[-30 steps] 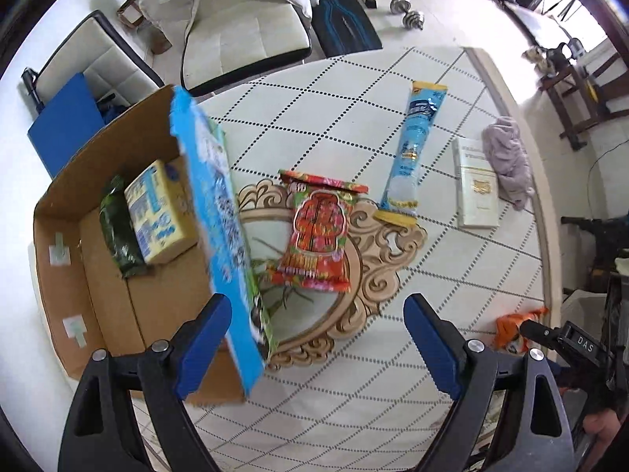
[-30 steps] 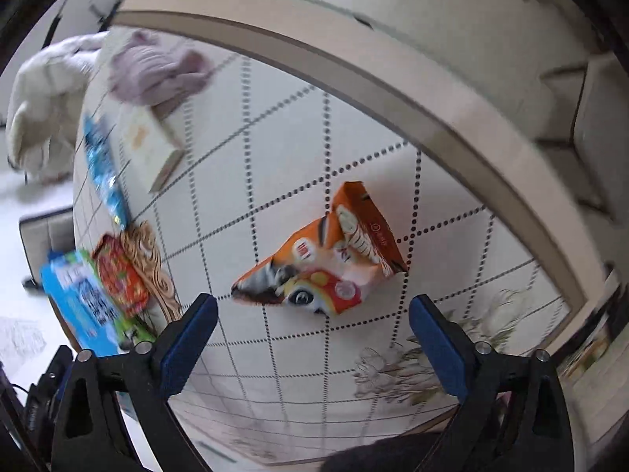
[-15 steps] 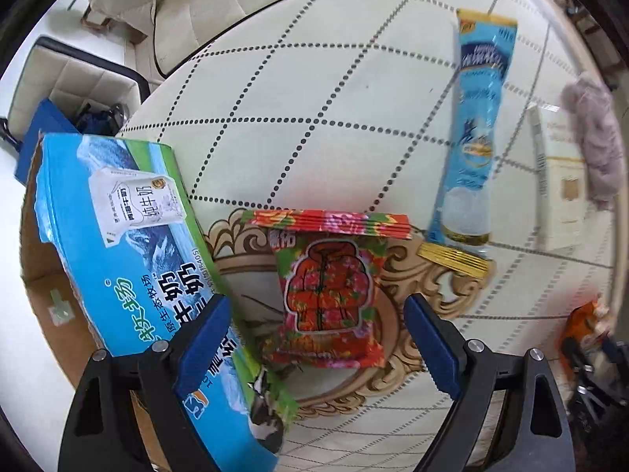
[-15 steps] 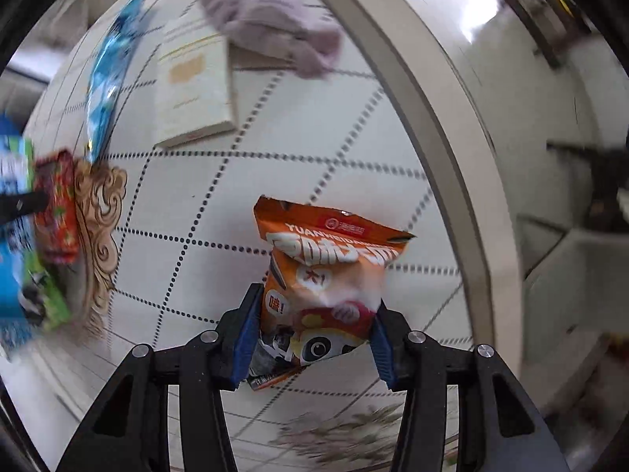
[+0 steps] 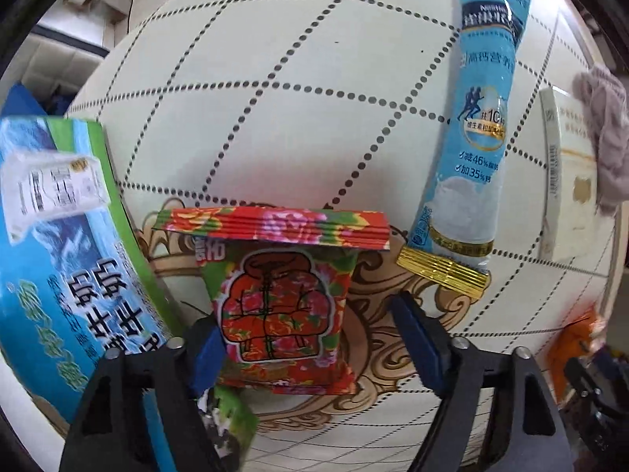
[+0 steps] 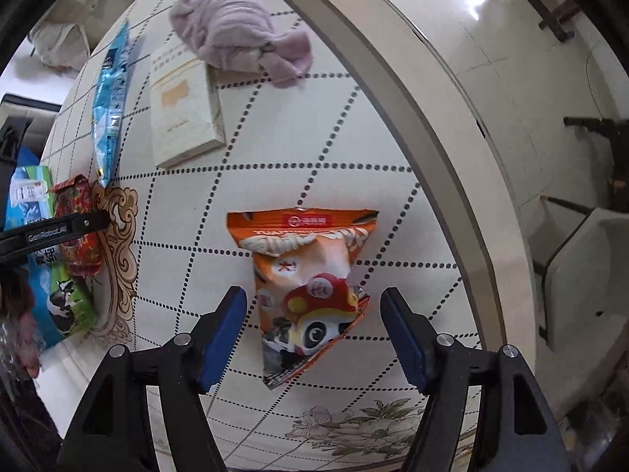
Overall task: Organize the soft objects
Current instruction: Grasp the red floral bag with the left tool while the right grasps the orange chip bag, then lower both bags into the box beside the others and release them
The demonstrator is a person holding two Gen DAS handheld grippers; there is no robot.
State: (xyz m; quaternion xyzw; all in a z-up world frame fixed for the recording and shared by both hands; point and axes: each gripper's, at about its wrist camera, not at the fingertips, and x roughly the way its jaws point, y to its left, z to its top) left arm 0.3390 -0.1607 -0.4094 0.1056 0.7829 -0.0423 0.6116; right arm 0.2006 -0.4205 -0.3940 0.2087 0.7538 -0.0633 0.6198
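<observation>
Roughly: one red packet (image 5: 283,306), one orange bag (image 6: 310,295), both grippers' jaws apart, gripping nothing.

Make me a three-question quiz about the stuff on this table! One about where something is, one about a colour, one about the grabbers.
1. Where does the purple cloth lie?
A. partly on the white book
B. on the orange snack bag
C. inside a box

2. What colour is the long stick packet?
A. red
B. light blue
C. black

3. How is the right hand-held gripper?
A. shut on the bag
B. holding the cloth
C. open, a finger either side of the bag

Answers: 1 A, the cloth overlaps the book's far corner. 2 B, its wrapper is light blue with gold ends. 3 C, gaps show beside the bag.
</observation>
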